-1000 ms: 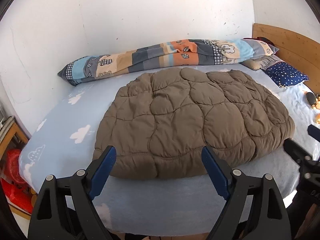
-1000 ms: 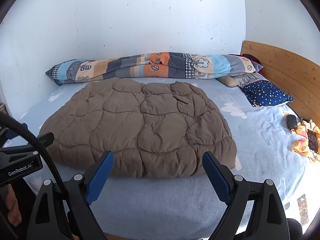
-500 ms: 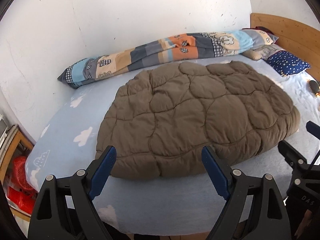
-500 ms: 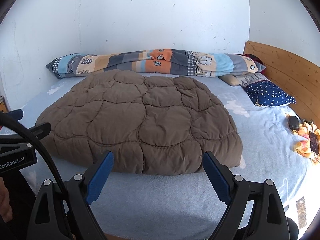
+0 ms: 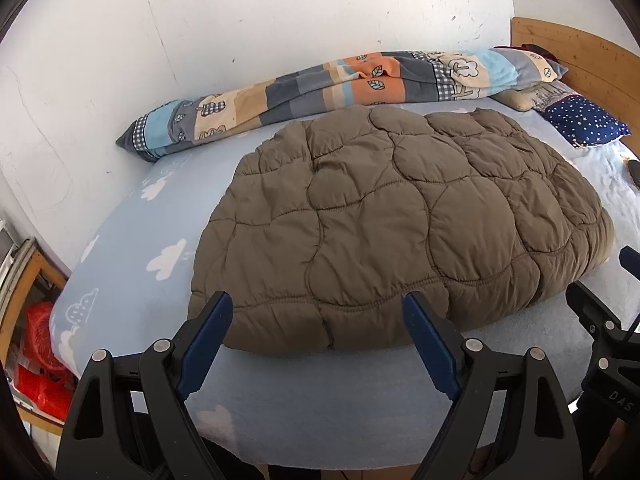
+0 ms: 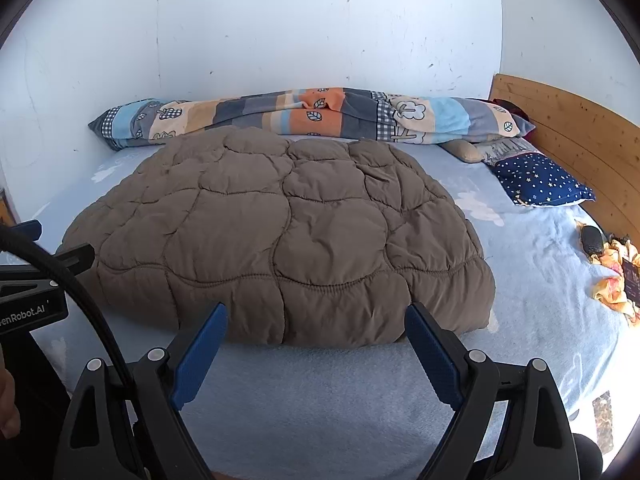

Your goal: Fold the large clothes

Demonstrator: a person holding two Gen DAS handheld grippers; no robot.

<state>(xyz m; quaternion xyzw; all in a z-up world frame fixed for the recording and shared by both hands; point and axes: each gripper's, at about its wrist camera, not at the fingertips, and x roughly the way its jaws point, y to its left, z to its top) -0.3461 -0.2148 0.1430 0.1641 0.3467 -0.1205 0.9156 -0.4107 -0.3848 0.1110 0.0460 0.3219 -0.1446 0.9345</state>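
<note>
A large brown quilted padded garment (image 5: 392, 224) lies spread flat on the light blue bed sheet (image 5: 132, 256); it also shows in the right wrist view (image 6: 288, 236). My left gripper (image 5: 318, 308) is open and empty, hovering just short of the garment's near edge. My right gripper (image 6: 316, 318) is open and empty, also just in front of the near edge. The right gripper's body shows at the right edge of the left wrist view (image 5: 600, 332), and the left gripper's body shows at the left of the right wrist view (image 6: 36, 280).
A rolled patchwork blanket (image 6: 304, 116) lies along the white wall. A navy star pillow (image 6: 540, 180) and wooden headboard (image 6: 572, 128) are at the right. Small items (image 6: 612, 272) lie on the sheet's right side. A wooden shelf with red bags (image 5: 36, 344) stands left of the bed.
Both grippers have moved a little closer to the garment's near edge and tilted slightly; the garment has not moved. Both stay open.
</note>
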